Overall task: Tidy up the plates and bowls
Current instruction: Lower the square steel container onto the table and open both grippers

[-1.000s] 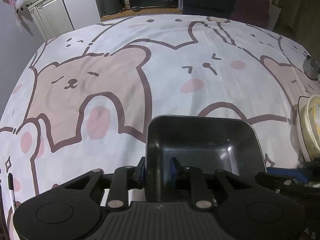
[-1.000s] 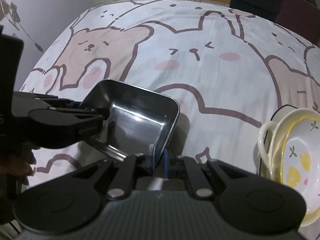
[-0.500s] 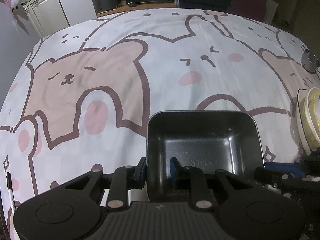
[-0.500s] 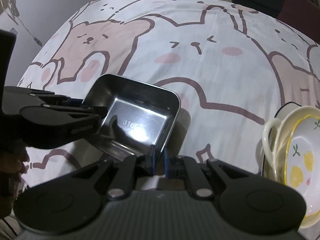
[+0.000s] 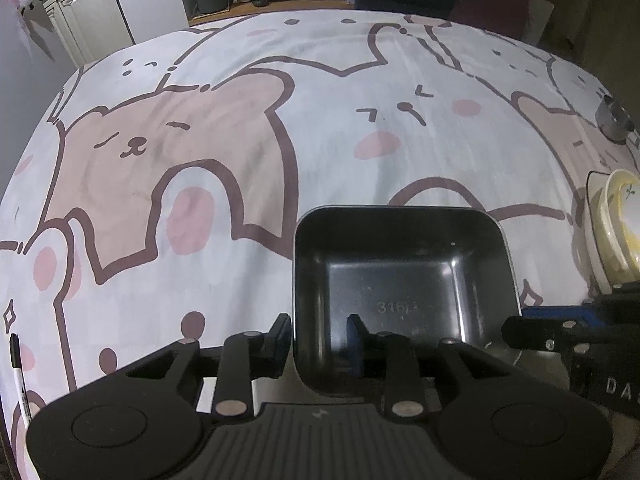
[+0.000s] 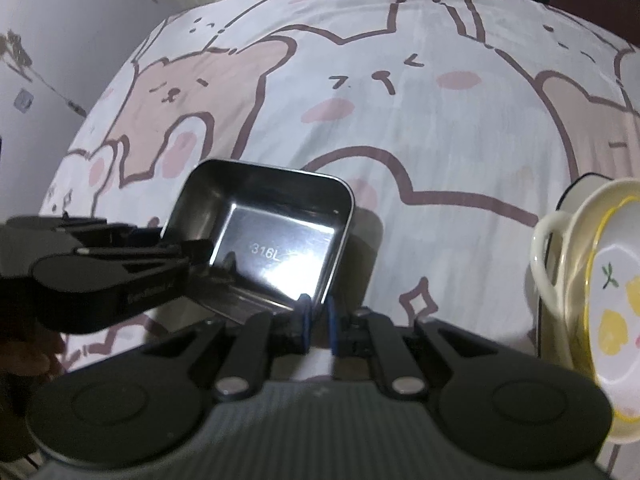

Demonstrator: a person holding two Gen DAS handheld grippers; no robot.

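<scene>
Both claws were on the square steel tray [image 5: 404, 280], which sat low over the cartoon-print surface [image 5: 240, 160], near its front edge. The left claw [image 5: 318, 344] straddled the tray's near wall, and its jaws had just been opening with that wall between them; the pads looked slack rather than clamped. The right claw [image 6: 316, 320] had also eased slightly, its nearly closed pads flanking the tray's corner rim; I could not tell whether they pinched. Off to the right, a stack of cream bowls [image 6: 600, 300] with a lemon-print one on top stood gathered. A small metal cup [image 5: 612, 122] sat apart, likely yet to be sorted.
</scene>
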